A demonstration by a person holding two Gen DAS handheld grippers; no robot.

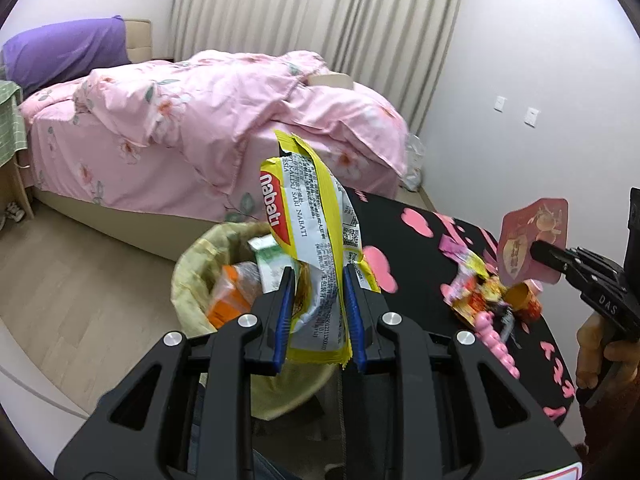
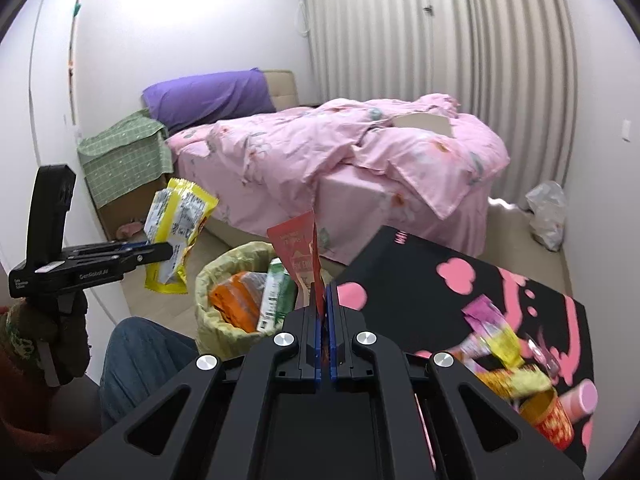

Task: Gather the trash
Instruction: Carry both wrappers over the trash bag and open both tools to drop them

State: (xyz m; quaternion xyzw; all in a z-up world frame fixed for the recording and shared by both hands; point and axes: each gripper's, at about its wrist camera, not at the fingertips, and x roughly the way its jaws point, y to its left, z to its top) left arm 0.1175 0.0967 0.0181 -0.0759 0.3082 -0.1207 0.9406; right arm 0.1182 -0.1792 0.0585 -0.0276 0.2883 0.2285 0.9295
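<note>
Two grippers, two wrappers: each hand carries one piece of trash, and the lined bin (image 1: 224, 280) is the landmark for every place below.

Left gripper (image 1: 318, 312): jaws partly closed, the blue pads pressing both sides of the yellow Nabati wrapper (image 1: 308, 232); the gap is only as wide as the crumpled foil.

Yellow Nabati wrapper, long axis: roughly upright, rising out of the jaws and leaning a little away from the camera; its lower end hangs below the pads.

Yellow Nabati wrapper, place: in the left wrist view it looks to sit above the bin's near rim; in the right wrist view (image 2: 176, 236) it hangs beside the bin, on the side away from the surface, so it is probably not yet squarely over the opening.

Right gripper (image 2: 325, 304): jaws closed almost fully, pinching the flat red packet (image 2: 298, 248) by its lower edge.

Red packet, long axis: upright, edge-on to the pads, its top tilted toward the bin.

Red packet, place: at the bin's rim on the surface side, between bin and black-and-pink surface (image 2: 420, 292).

Nearer hand: the right looks closer to the opening; my judgement is a short reach forward before releasing, while the left needs to travel sideways toward the bin.

Bin contents: an orange pack (image 2: 234, 304) and a green-and-white carton (image 2: 276, 296) already inside.

Left on the surface: a heap of mixed wrappers (image 2: 504, 356), well apart from the bin.
</note>
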